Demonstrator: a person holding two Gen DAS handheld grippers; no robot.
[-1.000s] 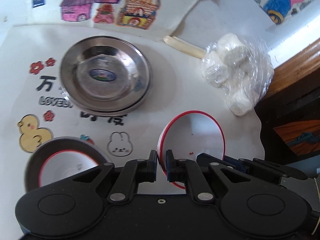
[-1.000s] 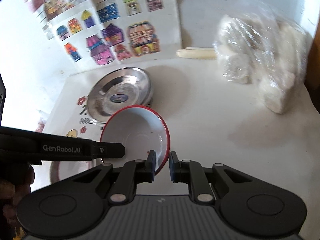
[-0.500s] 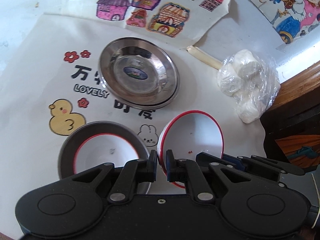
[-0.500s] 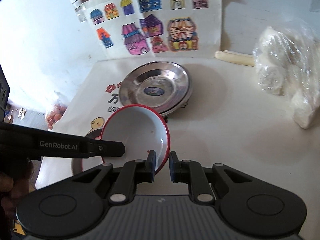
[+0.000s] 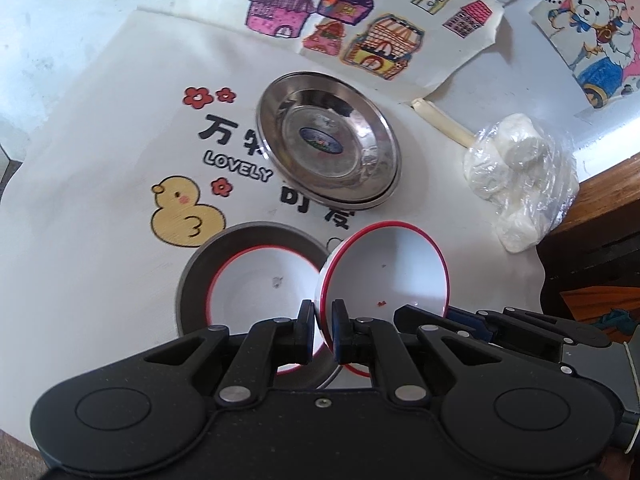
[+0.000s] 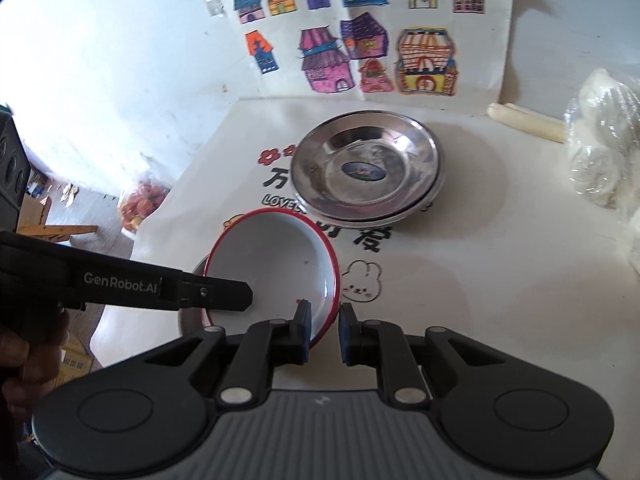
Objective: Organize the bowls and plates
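Observation:
A white bowl with a red rim (image 5: 386, 270) is held tilted, pinched at opposite edges by both grippers. My left gripper (image 5: 322, 330) is shut on its near-left rim. My right gripper (image 6: 324, 330) is shut on the bowl (image 6: 272, 256) at its right rim; the gap looks slightly wider than before. Below it, a second red-rimmed white bowl (image 5: 256, 288) sits inside a grey plate (image 5: 192, 280) on the table. A stack of steel plates (image 5: 328, 140) rests behind, also in the right wrist view (image 6: 364, 168).
A plastic bag of white lumps (image 5: 520, 176) lies at the right by the wooden table edge (image 5: 600, 200). A cream stick (image 5: 440, 120) lies behind it. Printed mat (image 5: 120, 160) and house drawings (image 5: 340, 20) cover the table. The left table edge drops off (image 6: 120, 208).
Both grippers carried the held bowl back and left, over the bowl in the grey plate. The right jaws have parted slightly.

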